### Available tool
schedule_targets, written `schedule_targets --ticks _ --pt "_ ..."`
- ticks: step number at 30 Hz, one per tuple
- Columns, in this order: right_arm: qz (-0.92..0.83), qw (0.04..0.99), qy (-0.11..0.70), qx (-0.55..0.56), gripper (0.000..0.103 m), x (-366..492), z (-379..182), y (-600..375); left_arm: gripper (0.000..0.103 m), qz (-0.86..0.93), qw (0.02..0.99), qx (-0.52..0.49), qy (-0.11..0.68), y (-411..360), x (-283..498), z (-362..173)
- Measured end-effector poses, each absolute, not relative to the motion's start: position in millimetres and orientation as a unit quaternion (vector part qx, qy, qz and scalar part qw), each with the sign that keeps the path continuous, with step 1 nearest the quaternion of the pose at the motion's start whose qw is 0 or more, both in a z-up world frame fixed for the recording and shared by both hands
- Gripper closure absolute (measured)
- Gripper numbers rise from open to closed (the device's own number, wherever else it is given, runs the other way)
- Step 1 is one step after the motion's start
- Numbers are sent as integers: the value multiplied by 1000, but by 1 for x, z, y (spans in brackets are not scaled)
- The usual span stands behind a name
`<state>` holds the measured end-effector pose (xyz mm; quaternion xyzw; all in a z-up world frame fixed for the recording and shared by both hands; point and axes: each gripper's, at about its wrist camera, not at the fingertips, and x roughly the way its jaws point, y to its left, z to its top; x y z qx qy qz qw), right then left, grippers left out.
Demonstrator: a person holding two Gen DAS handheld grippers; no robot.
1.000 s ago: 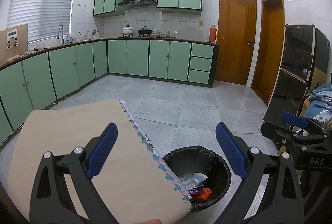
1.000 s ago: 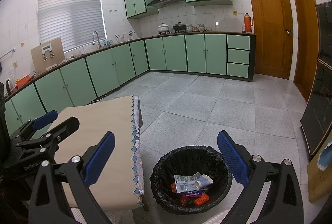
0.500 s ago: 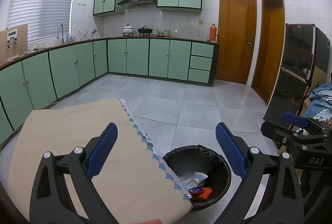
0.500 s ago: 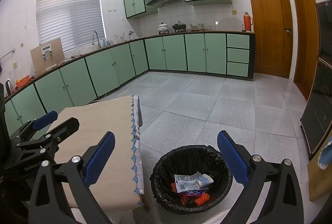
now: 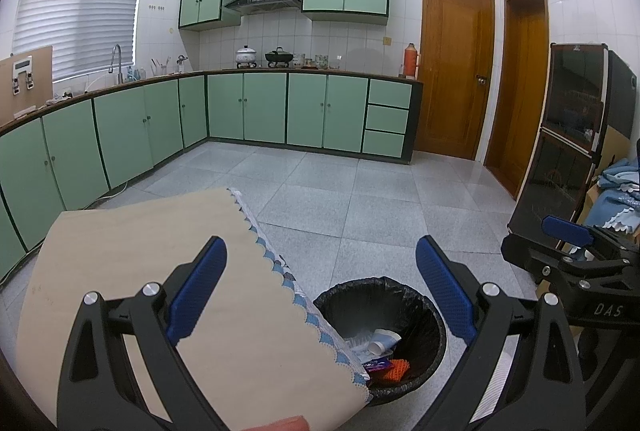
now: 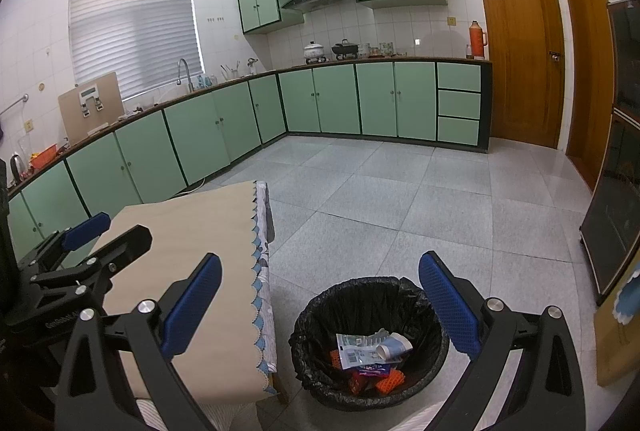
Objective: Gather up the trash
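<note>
A round trash bin with a black liner (image 5: 424,315) (image 6: 320,327) stands on the floor beside the table. Inside lie a white paper cup (image 6: 394,346), a printed wrapper (image 6: 354,345) and orange scraps (image 6: 390,381); the cup also shows in the left wrist view (image 5: 384,338). My left gripper (image 5: 320,295) is open and empty, above the table's edge and the bin. My right gripper (image 6: 320,301) is open and empty, above the bin. Each gripper shows in the other's view: the right (image 5: 576,251), the left (image 6: 80,243).
A table with a beige cloth (image 5: 120,247) (image 6: 192,231) and scalloped blue trim is at the left. Green cabinets (image 5: 260,107) line the far walls. A dark glass cabinet (image 5: 568,151) and blue cloths (image 5: 620,191) are at the right. Grey tiled floor (image 6: 400,191) lies beyond.
</note>
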<state>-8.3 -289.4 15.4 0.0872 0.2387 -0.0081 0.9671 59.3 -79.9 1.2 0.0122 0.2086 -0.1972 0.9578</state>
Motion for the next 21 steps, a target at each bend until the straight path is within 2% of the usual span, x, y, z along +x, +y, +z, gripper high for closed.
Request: schedule_targets --ticks 21 --pt "-9 966 241 89 6 -7 12 -289 9 -197 957 10 214 -84 62 -7"
